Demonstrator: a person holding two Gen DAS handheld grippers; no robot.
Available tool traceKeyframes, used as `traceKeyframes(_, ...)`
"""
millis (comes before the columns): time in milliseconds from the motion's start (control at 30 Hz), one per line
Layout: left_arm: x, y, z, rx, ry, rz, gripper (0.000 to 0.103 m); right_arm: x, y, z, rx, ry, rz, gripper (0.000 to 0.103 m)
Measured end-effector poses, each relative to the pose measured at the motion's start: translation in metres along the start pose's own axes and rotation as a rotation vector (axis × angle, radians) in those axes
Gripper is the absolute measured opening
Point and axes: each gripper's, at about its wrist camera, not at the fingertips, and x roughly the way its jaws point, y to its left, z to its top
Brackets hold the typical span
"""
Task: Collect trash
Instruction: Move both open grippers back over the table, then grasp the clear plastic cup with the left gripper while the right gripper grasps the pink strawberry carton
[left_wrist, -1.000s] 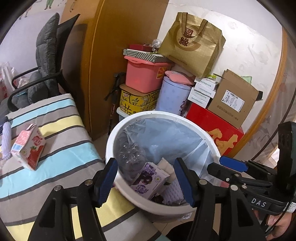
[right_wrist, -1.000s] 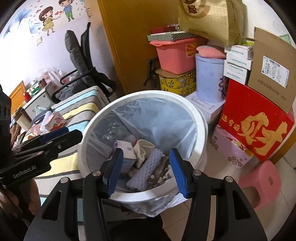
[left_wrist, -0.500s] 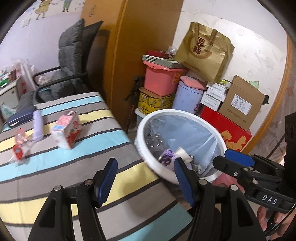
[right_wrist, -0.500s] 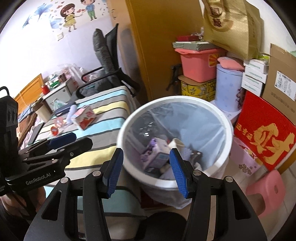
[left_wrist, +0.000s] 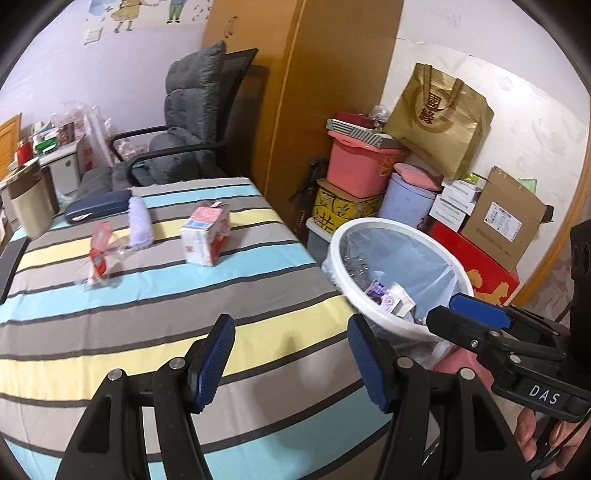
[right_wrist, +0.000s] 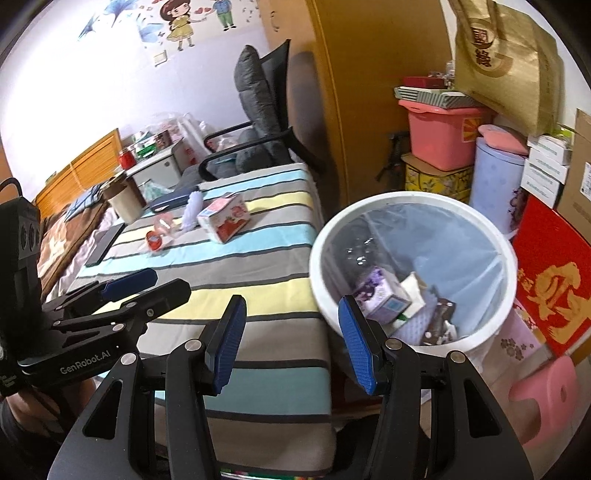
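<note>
Both tools, left (left_wrist: 290, 356) and right (right_wrist: 291, 341), hang released and empty. The red carton (left_wrist: 206, 236) lies ahead and to the left on the striped surface (left_wrist: 147, 332), nearer the left tool, its long axis slanting away; the bin (right_wrist: 413, 273) stands to the right.

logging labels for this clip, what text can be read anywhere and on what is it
"DAS": on the right claw body, left wrist view.
"GenRobot.AI": on the left claw body, right wrist view.
Gold bag: two Chinese characters in a round emblem, too blurred to be sure of.
Red box: one large gold Chinese character.
Cardboard box label and pink carton: too small.
</note>
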Motion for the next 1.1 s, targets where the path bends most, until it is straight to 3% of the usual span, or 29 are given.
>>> traceKeyframes(600, -0.018, 0.046, -0.023, -0.079, 0.007, 0.088, 0.063, 0.017, 0.034, -0.003, -0.06, 0.051, 0.084, 0.051)
traceKeyframes(700, -0.019, 0.056, -0.022, -0.09, 0.004, 0.104, 0.063, 0.022, 0.04, 0.0, -0.072, 0.062, 0.102, 0.046)
traceKeyframes(1100, -0.021, 0.112, -0.005, -0.142, -0.012, 0.192, 0.063, 0.042, 0.063, 0.023, -0.097, 0.063, 0.143, 0.045)
